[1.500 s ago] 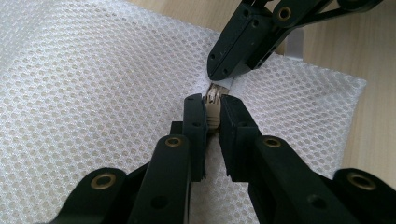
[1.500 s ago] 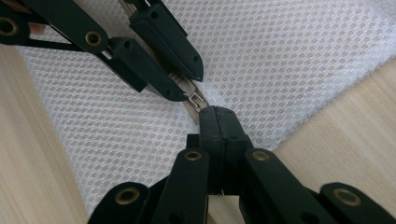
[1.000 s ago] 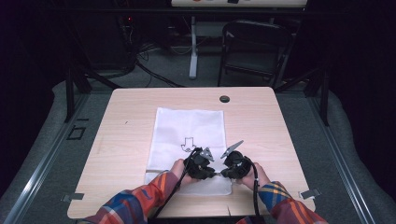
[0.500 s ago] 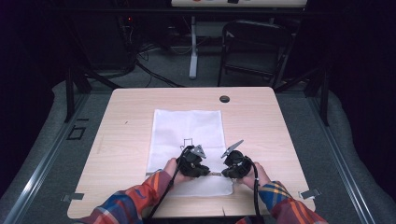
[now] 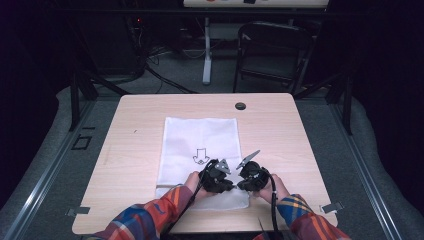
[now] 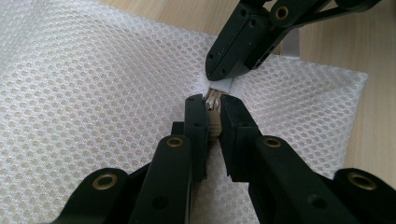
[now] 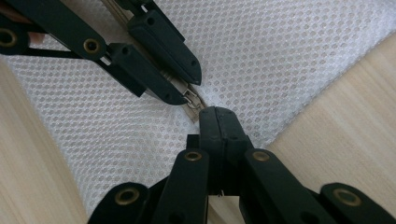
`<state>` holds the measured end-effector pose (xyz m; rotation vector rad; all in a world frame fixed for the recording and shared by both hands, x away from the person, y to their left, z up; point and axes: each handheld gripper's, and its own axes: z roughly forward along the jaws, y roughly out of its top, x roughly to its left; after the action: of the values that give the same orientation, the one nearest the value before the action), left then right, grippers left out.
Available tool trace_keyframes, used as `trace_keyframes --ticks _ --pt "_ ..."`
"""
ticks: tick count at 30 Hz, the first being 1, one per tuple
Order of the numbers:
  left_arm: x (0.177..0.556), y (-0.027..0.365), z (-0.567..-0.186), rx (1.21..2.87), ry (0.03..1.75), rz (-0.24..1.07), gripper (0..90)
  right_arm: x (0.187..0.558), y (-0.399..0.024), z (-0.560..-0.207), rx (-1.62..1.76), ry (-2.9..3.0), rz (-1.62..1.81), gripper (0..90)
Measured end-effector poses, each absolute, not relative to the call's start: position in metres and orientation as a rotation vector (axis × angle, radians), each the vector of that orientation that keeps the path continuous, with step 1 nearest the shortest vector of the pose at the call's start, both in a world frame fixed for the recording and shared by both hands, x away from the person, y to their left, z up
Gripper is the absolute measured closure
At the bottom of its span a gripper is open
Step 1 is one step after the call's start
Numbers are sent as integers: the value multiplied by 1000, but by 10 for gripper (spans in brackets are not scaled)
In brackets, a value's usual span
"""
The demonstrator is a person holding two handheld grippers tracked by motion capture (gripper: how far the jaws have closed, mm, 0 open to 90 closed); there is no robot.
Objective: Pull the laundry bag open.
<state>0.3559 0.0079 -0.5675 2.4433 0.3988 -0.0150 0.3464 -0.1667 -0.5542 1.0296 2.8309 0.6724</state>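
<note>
A white mesh bag [image 5: 200, 135] with a black arrow print lies flat on the wooden table [image 5: 135, 150]. Both grippers meet at its near edge. My left gripper [image 6: 212, 101] is shut on the beige zipper pull [image 6: 214, 122]; its jaws have just been closing a little with the pull between them. In the high view the left gripper [image 5: 227, 186] points right, tip to tip with my right gripper [image 5: 239, 186]. The right gripper [image 7: 215, 112] is shut on the bag's edge just beyond the zipper slider [image 7: 192, 100].
A small black round cap [image 5: 240, 106] sits in the table's far side. A dark chair [image 5: 270, 50] and a stand stand on the floor beyond the table. Bare wood lies left and right of the bag.
The left gripper drew slightly to the left half a second ago and is now back close against the right gripper. The right hand has kept still.
</note>
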Motion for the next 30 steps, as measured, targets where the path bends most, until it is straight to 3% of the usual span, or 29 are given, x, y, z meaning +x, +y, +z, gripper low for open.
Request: trace_keyframes --ticks 30 --pt "358 28 -563 2479 424 -47 815 344 -163 -554 989 2835 660 900"
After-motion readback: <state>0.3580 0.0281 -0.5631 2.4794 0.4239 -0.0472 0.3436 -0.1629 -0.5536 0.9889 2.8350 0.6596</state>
